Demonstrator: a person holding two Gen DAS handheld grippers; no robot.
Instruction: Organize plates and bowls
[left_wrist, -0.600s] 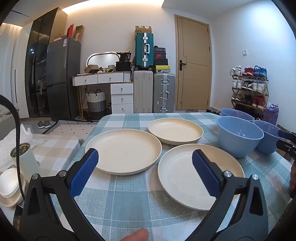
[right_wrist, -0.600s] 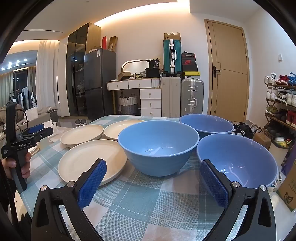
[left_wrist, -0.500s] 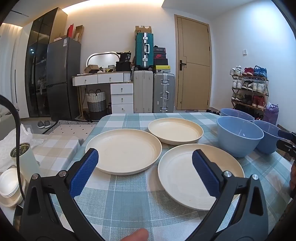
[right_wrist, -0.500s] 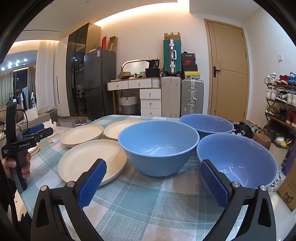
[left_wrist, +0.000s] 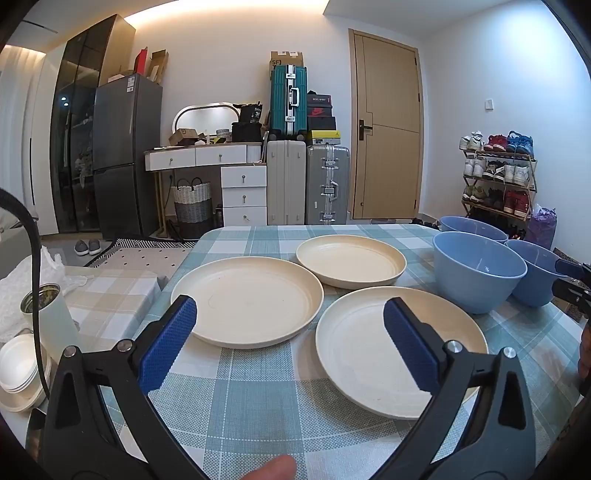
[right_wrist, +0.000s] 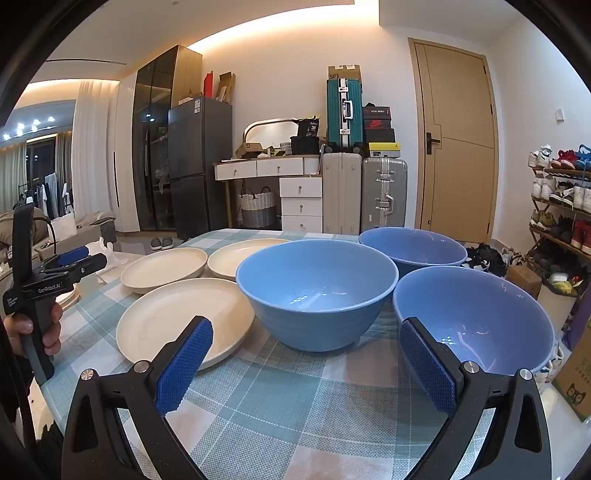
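Two handheld grippers hover low over the near edge of the checked table (left_wrist: 258, 387), both tilted slightly downward. The left gripper (left_wrist: 288, 339) has its blue-padded jaws spread wide, holding nothing. The right gripper (right_wrist: 306, 363) is equally wide and empty. A hand (right_wrist: 40, 328) grips the left gripper's handle beyond the table's left side.

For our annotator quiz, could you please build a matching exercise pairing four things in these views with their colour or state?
Column one:
1. near plate
2. middle bowl
3. left gripper
4. table

Column two:
a. blue, empty
b. open, holding nothing
c. covered with a checked cloth
d. cream, lying flat, nothing stacked on it

Pairs: 1-d, 2-a, 3-b, 4-c
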